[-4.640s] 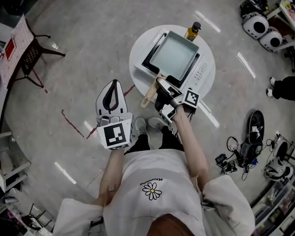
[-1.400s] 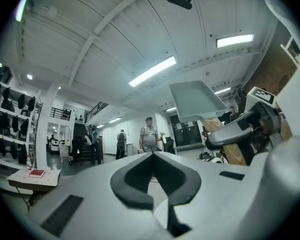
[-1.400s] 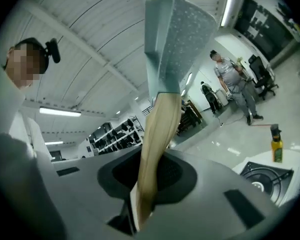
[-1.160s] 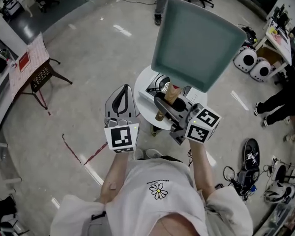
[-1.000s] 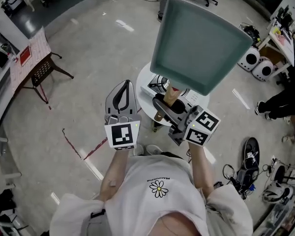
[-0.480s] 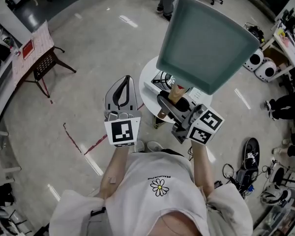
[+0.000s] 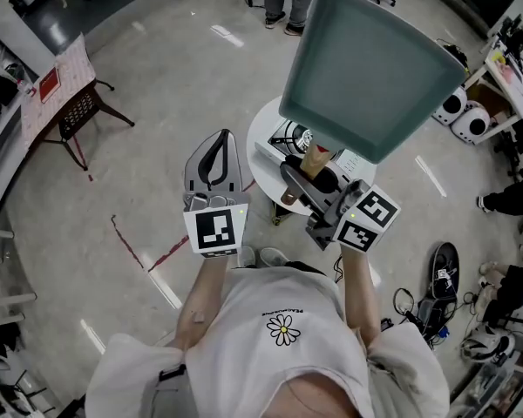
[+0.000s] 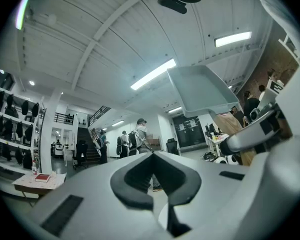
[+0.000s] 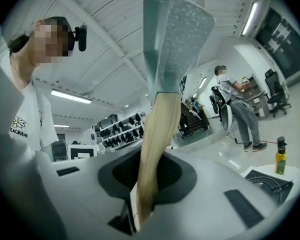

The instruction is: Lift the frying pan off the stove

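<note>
Pan (image 7: pixel 366 68), square and grey-green, hangs in the air well above the stove (image 7: pixel 288 138), tilted so its inside faces the head view. Right tongs (image 7: pixel 307 188) are closed narrow on its pale wooden handle (image 7: pixel 316 162). In the right gripper view that handle (image 9: pixel 157 134) runs up from between the jaws to the pan. The stove sits on a round white tabletop (image 7: pixel 257 153), with a yellow bottle (image 9: pixel 280 156) standing near it. Left tongs (image 7: pixel 216 146) hover to the left of the tabletop, apart from the pan. In the left gripper view their jaws are together with nothing between them.
</note>
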`<state>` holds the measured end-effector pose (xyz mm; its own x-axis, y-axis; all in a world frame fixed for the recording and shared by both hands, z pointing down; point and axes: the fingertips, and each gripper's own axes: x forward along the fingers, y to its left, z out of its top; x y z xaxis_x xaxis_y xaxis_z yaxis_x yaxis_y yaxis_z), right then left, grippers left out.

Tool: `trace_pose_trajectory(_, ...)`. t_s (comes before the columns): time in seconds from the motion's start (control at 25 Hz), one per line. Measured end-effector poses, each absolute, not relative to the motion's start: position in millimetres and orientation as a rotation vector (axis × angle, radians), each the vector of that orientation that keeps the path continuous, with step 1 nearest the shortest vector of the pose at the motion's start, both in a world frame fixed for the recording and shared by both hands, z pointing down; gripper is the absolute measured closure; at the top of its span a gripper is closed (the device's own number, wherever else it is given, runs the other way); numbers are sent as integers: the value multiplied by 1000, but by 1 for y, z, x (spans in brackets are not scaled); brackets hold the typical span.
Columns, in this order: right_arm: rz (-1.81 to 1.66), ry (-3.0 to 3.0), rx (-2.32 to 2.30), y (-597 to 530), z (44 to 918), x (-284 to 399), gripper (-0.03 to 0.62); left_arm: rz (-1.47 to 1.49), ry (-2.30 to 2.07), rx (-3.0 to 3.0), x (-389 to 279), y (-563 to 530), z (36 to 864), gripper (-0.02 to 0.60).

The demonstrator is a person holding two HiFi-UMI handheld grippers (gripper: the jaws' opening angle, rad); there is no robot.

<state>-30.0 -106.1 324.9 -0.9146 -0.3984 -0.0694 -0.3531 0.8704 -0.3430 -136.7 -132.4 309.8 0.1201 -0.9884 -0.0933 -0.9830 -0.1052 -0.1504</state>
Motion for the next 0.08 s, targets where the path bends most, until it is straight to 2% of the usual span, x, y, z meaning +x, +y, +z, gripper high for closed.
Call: trace_pose_trajectory(0.08, -492, 2900, -584, -106, 323, -29, 537, -43, 1976, -2209, -136, -132, 309, 581)
